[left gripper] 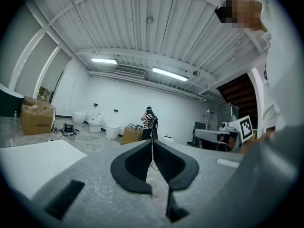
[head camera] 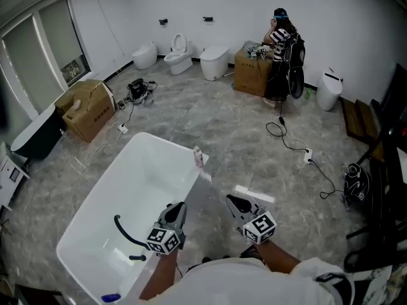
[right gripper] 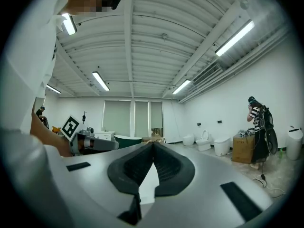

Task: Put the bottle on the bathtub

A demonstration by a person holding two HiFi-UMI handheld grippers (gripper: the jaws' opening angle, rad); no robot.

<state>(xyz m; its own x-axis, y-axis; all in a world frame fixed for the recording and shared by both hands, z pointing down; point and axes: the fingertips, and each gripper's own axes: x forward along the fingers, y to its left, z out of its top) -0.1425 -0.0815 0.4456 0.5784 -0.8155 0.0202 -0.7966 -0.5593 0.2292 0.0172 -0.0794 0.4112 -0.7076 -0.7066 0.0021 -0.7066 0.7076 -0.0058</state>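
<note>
A small pale pink bottle (head camera: pixel 198 157) with a white cap stands upright on the rim at the far right corner of the white bathtub (head camera: pixel 143 173). Both grippers hang near my body, well short of the bottle. My left gripper (head camera: pixel 177 208) is over the tub's near right rim, its jaws closed tip to tip with nothing between them (left gripper: pixel 152 142). My right gripper (head camera: pixel 235 201) is over the floor right of the tub, also shut and empty (right gripper: pixel 153 144). Each gripper view looks out level across the room and shows neither bottle nor tub.
Inside the tub lie a black hose (head camera: pixel 124 231) and a small blue item (head camera: pixel 110 297). Cardboard boxes (head camera: pixel 88 108), toilets (head camera: pixel 177 54) and a standing person (head camera: pixel 282 49) line the back. Cables (head camera: pixel 299 148) trail over the grey floor at right. A dark tub (head camera: pixel 35 135) sits far left.
</note>
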